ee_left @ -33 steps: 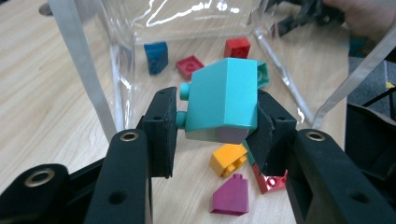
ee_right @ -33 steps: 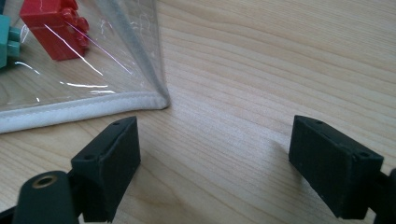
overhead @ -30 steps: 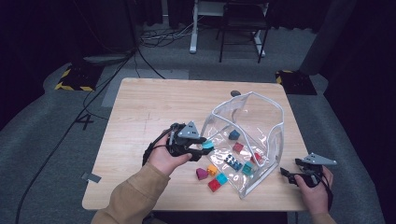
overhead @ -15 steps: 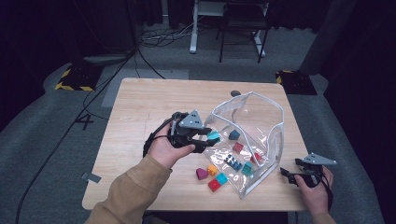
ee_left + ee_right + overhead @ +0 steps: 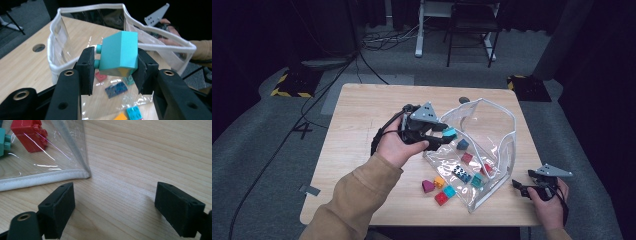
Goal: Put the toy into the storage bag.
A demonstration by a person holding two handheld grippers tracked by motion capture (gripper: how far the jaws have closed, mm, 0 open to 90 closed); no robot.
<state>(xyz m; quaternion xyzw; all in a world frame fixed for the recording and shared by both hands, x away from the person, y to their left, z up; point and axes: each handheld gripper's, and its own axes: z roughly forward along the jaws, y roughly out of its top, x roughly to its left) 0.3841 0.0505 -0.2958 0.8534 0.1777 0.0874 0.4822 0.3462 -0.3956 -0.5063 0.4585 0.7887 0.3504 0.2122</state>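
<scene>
You are clamping a teal toy brick [image 5: 120, 53] between the two pads of your left gripper [image 5: 113, 68] — in the left gripper view the pads are pressing on its two opposite sides. The brick is sitting tilted in the grip: its round studs [image 5: 98, 56] are pointing sideways toward the pad at the left of that view, so the stud axis is running across the jaws rather than up, and its plain faces are turned toward the camera. The high view is too small to tell its long axis.

In the high view your left gripper [image 5: 439, 133] is holding the brick [image 5: 449, 133] in the air at the near-left lip of the clear plastic pouch [image 5: 507, 135], above the pouch's flat sheet. The pouch, edged with white piping, is lying open on the wooden table [image 5: 362, 115] with its mouth facing you. A dark teal brick [image 5: 462, 145], a red brick [image 5: 467, 158] and a dark blue studded plate [image 5: 459, 173] are lying on the sheet. Just outside it, toward you, a magenta piece [image 5: 428, 186], an orange piece [image 5: 439, 181] and another red piece [image 5: 441, 198] are resting on the table.

Your right gripper [image 5: 113, 202] is standing apart with nothing between its jaws — low over the bare wood just beside the pouch's piped corner [image 5: 85, 173]. In the high view it [image 5: 524, 187] is sitting at the table's near-right edge.
</scene>
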